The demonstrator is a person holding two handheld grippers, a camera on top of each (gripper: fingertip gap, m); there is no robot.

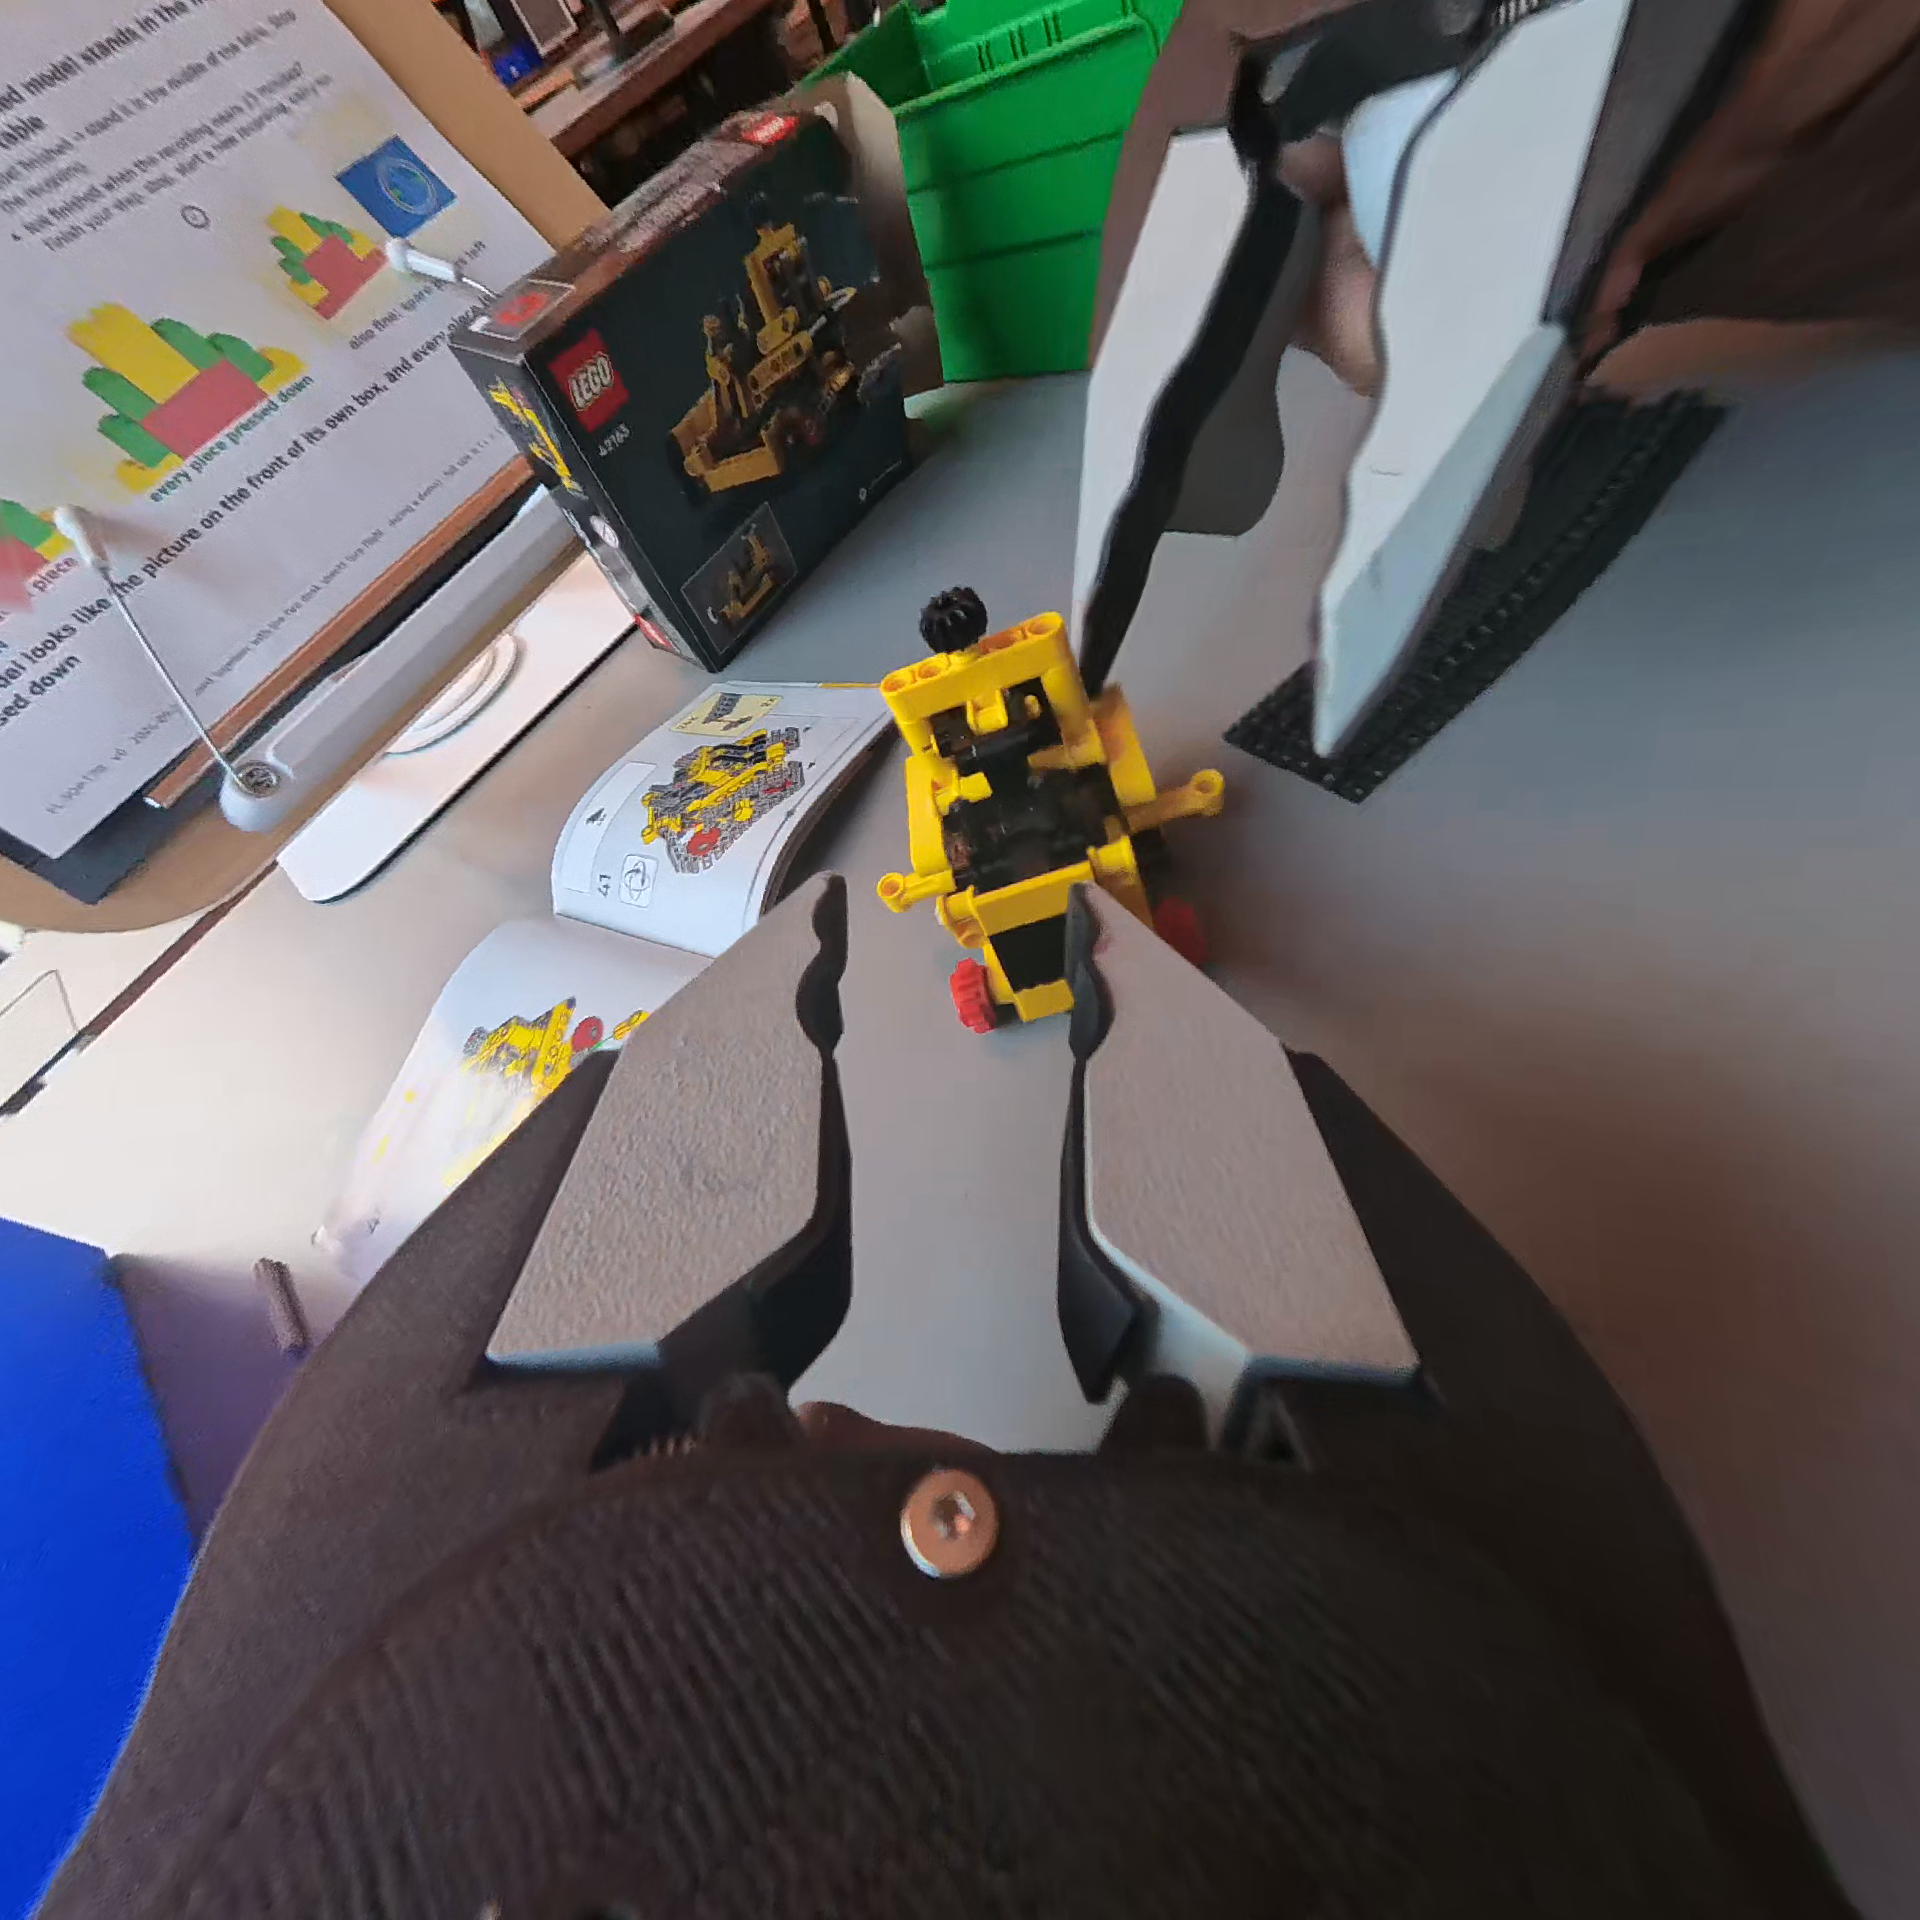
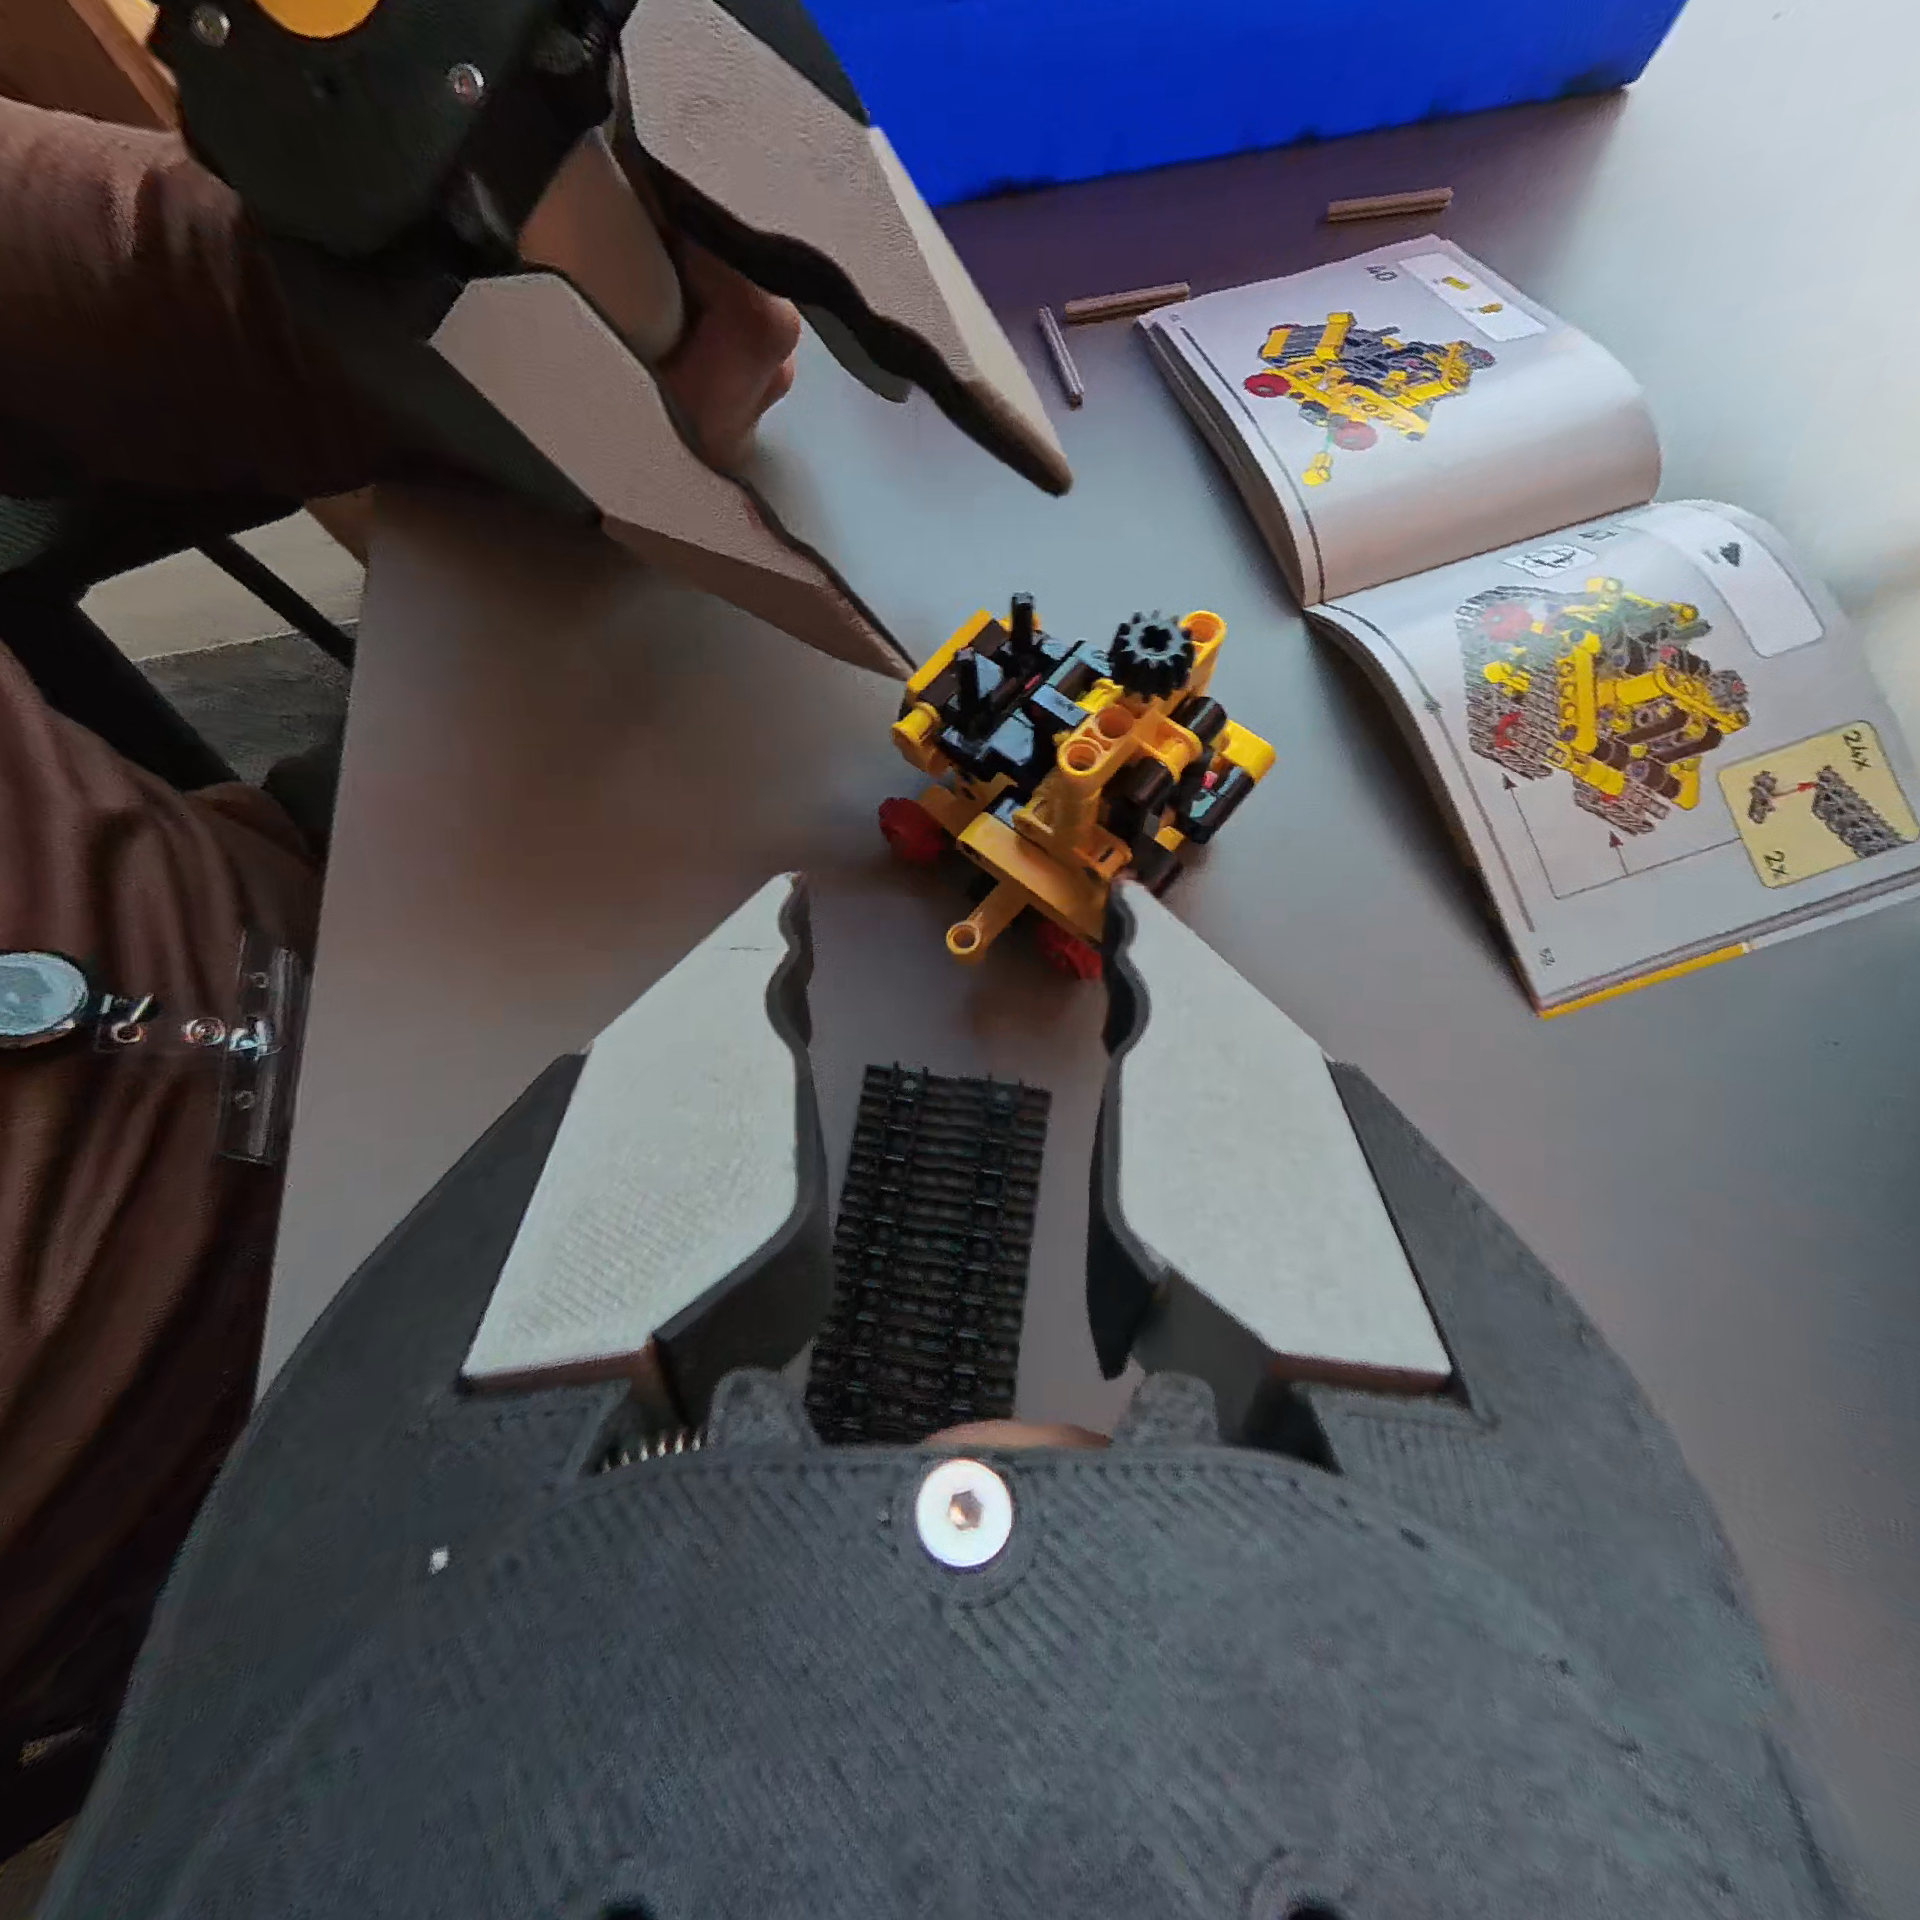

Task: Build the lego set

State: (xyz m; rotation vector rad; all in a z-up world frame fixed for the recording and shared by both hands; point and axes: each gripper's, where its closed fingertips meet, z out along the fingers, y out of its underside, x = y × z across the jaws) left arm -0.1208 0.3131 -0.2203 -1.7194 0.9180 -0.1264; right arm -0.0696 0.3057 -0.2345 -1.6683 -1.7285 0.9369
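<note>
The model (image 2: 1075, 774) stands mid-worktop (image 2: 582, 748), well in from the near edge at my left, with bare grey room to its near right. My left hand-held gripper (image 1: 951, 925) is open and empty, tilted down, its right fingertip at the model's near end. My right hand-held gripper (image 2: 961, 914) is open too, holding nothing, hovering over the track strip (image 2: 930, 1247), one tip at the model's base. The booklet (image 2: 1558, 665) lies open just beside it; the box (image 1: 717, 416) stands farther off.
</note>
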